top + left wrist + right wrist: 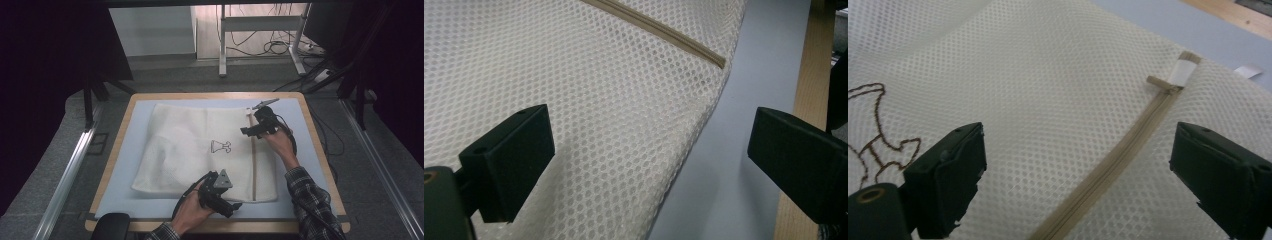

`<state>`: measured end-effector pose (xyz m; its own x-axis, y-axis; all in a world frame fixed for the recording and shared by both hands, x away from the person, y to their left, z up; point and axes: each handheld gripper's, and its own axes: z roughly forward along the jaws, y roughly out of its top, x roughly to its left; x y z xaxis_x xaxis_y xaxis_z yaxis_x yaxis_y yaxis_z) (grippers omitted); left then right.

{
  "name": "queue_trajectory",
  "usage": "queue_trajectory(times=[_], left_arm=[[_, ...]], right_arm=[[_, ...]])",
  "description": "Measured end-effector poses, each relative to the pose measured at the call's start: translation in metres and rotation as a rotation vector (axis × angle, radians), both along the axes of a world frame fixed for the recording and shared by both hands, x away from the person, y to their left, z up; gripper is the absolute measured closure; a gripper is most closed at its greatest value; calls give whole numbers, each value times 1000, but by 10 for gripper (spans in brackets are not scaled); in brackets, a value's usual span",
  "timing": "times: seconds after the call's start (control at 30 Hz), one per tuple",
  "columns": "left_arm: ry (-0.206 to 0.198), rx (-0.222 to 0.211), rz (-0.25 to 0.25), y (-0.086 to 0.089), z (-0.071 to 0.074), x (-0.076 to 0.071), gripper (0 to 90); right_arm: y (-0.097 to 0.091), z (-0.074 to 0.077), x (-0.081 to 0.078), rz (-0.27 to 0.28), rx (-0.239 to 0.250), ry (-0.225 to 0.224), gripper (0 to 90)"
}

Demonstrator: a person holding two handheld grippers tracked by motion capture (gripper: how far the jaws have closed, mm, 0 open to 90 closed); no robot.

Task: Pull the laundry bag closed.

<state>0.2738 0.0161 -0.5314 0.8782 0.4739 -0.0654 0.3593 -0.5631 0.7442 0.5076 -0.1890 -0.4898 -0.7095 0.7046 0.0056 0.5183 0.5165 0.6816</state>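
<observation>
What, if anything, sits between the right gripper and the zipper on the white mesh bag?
Nothing visible: the right gripper is open above the white mesh bag, with the beige zipper bare between its jaws.

Mesh bags: one — white, lying flat on the mat
Zippers: one — beige
Embroidered marks: one
Grippers: two — left gripper, right gripper
Blue mats: one
Tables: one
</observation>
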Motion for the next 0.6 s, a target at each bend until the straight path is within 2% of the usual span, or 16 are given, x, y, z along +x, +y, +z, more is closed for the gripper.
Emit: queue_trajectory(times=[0.2, 0.4, 0.47, 0.5, 0.6], left_arm=[[-2, 4, 2, 7, 5, 1, 42], [-18, 12, 10, 13, 8, 2, 36], [-28, 24, 9, 15, 9, 2, 37], [-37, 46, -2, 17, 10, 2, 37], [-38, 52, 3, 20, 11, 2, 36]], right_arm=[[3, -2, -11, 24, -28, 21, 30], [5, 0, -22, 35, -6, 30, 0], [5, 1, -26, 40, 0, 39, 0], [4, 2, -27, 40, 0, 38, 0], [3, 6, -34, 38, 9, 34, 0]])
